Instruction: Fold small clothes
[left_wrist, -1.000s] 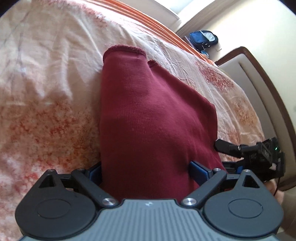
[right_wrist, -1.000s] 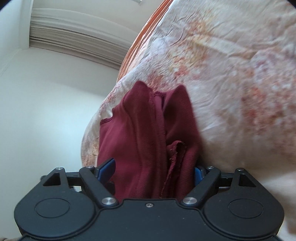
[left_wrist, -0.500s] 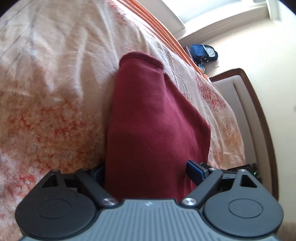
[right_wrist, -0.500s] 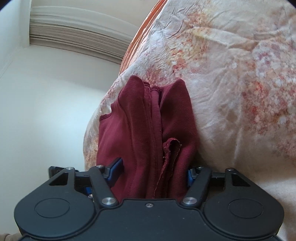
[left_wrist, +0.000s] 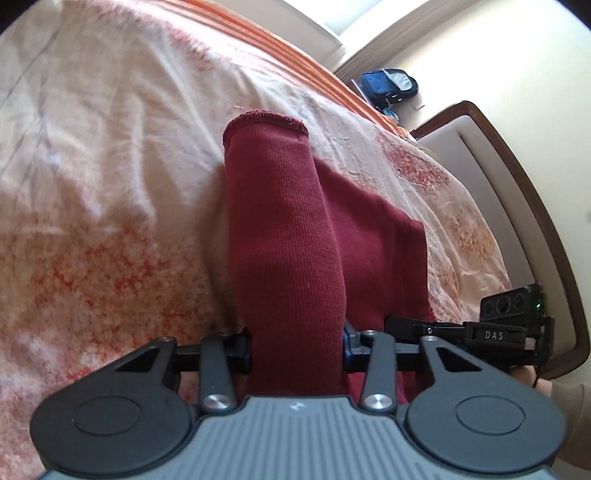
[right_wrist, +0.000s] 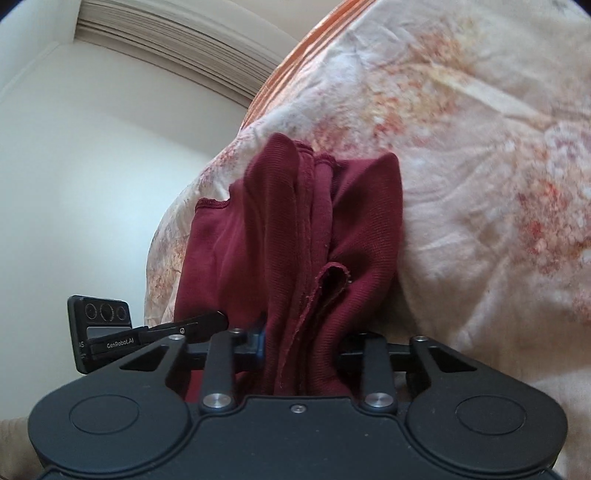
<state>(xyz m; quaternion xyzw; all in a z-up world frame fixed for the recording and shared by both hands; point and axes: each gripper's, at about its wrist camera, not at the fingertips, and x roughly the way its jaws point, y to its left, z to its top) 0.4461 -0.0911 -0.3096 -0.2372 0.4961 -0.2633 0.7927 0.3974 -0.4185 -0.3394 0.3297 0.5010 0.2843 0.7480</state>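
A dark red knit garment hangs bunched from both grippers above the bed. My left gripper is shut on one gathered end of it; a hemmed edge points away from me. My right gripper is shut on the other bunched end, where seams and a raw edge show. The other gripper shows in each view: the right one at the right in the left wrist view, the left one at the left in the right wrist view. The two stand close side by side.
The bed has a cream sheet with a red-orange floral print and an orange striped border. A padded headboard with a wooden rim is at the right. A blue bag lies beyond the bed. A white wall and blinds are behind.
Both grippers have closed tighter, squeezing the garment into narrower bundles. The two grippers have moved closer together, and each now shows clearly in the other's view.
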